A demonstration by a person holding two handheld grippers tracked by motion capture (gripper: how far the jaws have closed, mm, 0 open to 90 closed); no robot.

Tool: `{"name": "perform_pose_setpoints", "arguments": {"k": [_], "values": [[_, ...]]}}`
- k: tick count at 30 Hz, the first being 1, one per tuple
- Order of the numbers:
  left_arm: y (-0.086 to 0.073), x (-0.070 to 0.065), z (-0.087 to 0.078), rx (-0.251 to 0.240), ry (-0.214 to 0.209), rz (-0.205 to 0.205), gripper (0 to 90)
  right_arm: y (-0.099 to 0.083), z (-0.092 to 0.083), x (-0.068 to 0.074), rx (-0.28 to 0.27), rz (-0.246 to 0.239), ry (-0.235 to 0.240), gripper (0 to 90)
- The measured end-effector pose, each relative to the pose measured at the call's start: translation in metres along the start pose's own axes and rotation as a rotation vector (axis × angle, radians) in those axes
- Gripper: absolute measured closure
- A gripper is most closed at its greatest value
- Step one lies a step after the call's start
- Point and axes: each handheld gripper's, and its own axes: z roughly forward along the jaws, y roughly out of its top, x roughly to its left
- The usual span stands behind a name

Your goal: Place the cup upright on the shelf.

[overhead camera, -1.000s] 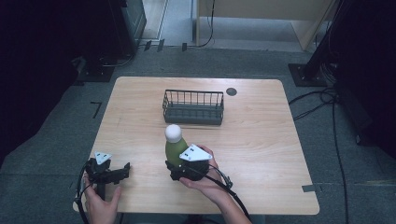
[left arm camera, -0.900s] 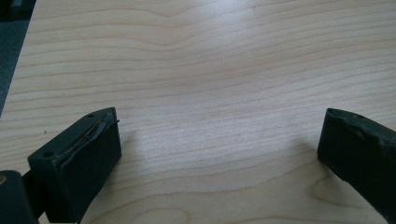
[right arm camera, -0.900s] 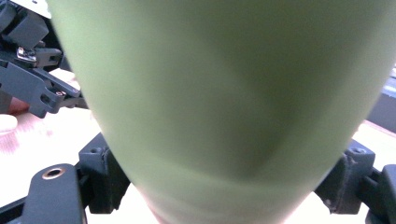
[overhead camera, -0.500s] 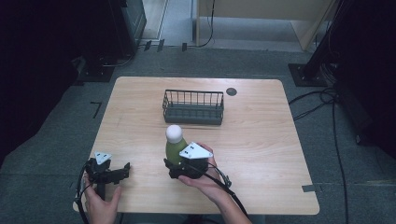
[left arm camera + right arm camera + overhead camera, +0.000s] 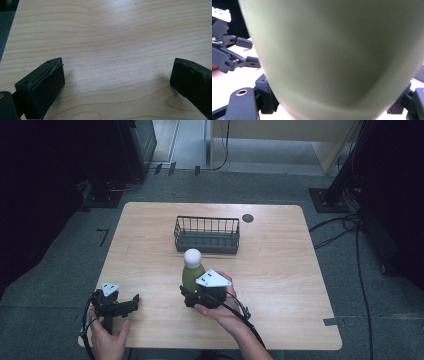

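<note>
Table (image 5: 280, 270) carries a wire basket (image 5: 207, 235) toward the far side. Green bottle (image 5: 191, 274) with white cap stands near the front, between basket and person, pinched at its base by the right gripper (image 5: 192, 292). Left gripper (image 5: 131, 303) at front left, jaws spread over bare wood, nothing between.

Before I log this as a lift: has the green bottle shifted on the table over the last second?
No. The green bottle stands at the same spot in front of the wire basket, gripped by the right hand-held gripper.
</note>
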Motion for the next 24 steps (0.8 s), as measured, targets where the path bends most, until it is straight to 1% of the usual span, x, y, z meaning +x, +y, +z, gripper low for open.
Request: {"name": "perform_pose_setpoints", "arguments": {"k": [3, 9, 10, 11, 12, 13, 14, 15, 17, 18, 21, 22, 23, 24], "values": [[0.0, 0.0, 0.0, 0.0, 0.0, 0.0, 0.1, 0.006, -0.004, -0.006, 0.004, -0.001, -0.018, 19.8], [0.0, 0.0, 0.0, 0.0, 0.0, 0.0, 0.1, 0.017, -0.01, -0.016, -0.014, 0.013, -0.041, 19.9], [0.0, 0.0, 0.0, 0.0, 0.0, 0.0, 0.1, 0.017, -0.01, -0.016, -0.014, 0.013, -0.041, 19.9], [0.0, 0.0, 0.0, 0.001, 0.0, 0.0, 0.1, 0.025, -0.013, -0.022, -0.017, 0.015, -0.058, 19.9], [0.0, 0.0, 0.0, 0.001, 0.0, 0.0, 0.1, 0.025, -0.013, -0.022, -0.017, 0.015, -0.058, 19.9], [0.0, 0.0, 0.0, 0.001, 0.0, 0.0, 0.1, 0.032, -0.015, -0.027, -0.02, 0.015, -0.075, 19.9], [0.0, 0.0, 0.0, 0.001, 0.0, 0.0, 0.1, 0.032, -0.015, -0.027, -0.02, 0.015, -0.075, 19.9], [0.0, 0.0, 0.0, -0.001, 0.0, -0.002, 0.1, 0.04, -0.017, -0.033, -0.022, 0.018, -0.087, 19.9], [0.0, 0.0, 0.0, -0.001, 0.0, -0.002, 0.1, 0.042, -0.018, -0.035, -0.024, 0.02, -0.09, 19.9], [0.0, 0.0, 0.0, -0.001, 0.0, -0.002, 0.1, 0.05, -0.02, -0.042, -0.03, 0.019, -0.106, 19.9], [0.0, 0.0, 0.0, -0.001, 0.0, -0.002, 0.1, 0.061, -0.02, -0.052, -0.033, 0.024, -0.126, 19.9], [0.0, 0.0, 0.0, -0.001, 0.0, -0.002, 0.1, 0.061, -0.02, -0.052, -0.033, 0.024, -0.126, 19.9], [0.0, 0.0, 0.0, -0.001, 0.0, -0.002, 0.1, 0.069, -0.021, -0.057, -0.037, 0.027, -0.135, 19.9], [0.0, 0.0, 0.0, 0.0, 0.0, -0.002, 0.1, 0.072, -0.021, -0.059, -0.038, 0.028, -0.14, 19.9]]}}
